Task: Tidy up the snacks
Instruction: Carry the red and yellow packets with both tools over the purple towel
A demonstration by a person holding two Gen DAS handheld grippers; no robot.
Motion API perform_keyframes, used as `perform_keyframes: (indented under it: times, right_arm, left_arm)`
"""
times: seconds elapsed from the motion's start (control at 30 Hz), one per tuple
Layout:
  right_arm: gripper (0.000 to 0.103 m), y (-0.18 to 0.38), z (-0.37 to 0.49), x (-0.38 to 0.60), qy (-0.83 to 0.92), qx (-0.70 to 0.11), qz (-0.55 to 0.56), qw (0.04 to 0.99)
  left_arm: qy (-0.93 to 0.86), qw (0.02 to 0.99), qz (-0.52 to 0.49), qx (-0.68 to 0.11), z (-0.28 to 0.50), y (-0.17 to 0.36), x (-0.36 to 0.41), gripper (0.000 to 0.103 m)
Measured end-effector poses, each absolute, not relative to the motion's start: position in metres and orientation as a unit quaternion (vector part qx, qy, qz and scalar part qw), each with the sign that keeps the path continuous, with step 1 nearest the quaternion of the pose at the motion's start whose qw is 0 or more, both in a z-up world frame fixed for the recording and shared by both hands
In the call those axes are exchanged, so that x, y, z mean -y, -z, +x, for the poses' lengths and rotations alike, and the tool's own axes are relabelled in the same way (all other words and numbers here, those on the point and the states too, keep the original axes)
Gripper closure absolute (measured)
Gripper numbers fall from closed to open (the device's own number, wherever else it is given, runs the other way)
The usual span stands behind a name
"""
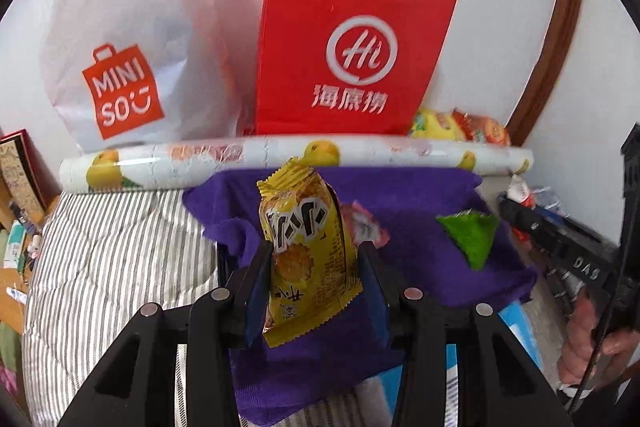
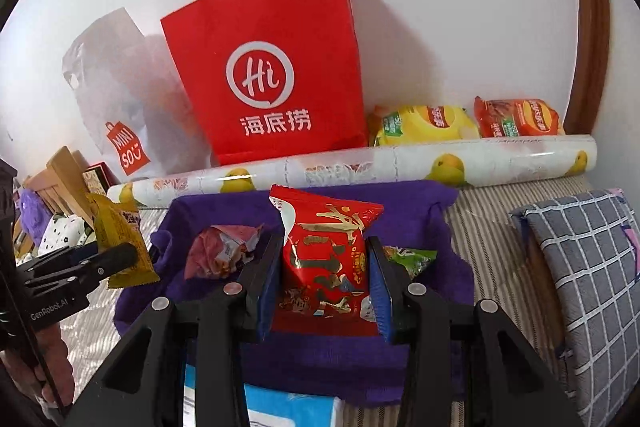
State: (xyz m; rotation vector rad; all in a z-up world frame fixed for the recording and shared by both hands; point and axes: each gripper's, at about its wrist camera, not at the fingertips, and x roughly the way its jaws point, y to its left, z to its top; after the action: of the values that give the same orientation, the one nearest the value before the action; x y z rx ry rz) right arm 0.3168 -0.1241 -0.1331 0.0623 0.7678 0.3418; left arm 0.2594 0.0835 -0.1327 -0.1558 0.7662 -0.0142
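My left gripper point(image 1: 316, 255) is shut on a yellow cracker packet point(image 1: 308, 247), held upright above the purple cloth point(image 1: 420, 195). From the right wrist view the same yellow cracker packet point(image 2: 120, 247) shows in the left gripper point(image 2: 120, 259) at the far left. My right gripper point(image 2: 326, 259) is shut on a red snack packet point(image 2: 324, 263) with gold lettering. On the purple cloth point(image 2: 400, 203) lie a pink packet point(image 2: 224, 251) and a green packet point(image 2: 408, 259). The green packet point(image 1: 472, 235) and the pink packet point(image 1: 366, 225) also appear in the left wrist view.
A red paper bag point(image 1: 352, 43) and a white plastic bag point(image 1: 124, 47) stand against the wall behind a patterned roll point(image 1: 280, 157). Yellow point(image 2: 424, 125) and orange point(image 2: 516, 119) chip bags lie beside the red bag. A checked cushion point(image 2: 588, 275) sits at the right on the striped bedding point(image 1: 116, 259).
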Motion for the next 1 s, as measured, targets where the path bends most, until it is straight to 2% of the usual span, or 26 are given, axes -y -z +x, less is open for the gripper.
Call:
perform_keyframes:
  times: [0.4,1.0]
  right_arm:
    - [0.063,0.154,0.315,0.128,-0.154,-0.39,0.024,0.907]
    - [0.063,0.163,0.317,0.121,-0.165,-0.411,0.028,0.896]
  left_arm:
    - [0.002,0.913,-0.103,-0.395,0.264,0.156,-0.091,0.062]
    - [0.009,0.911,-0.098,-0.4,0.266,0.159,-0.084,0.062]
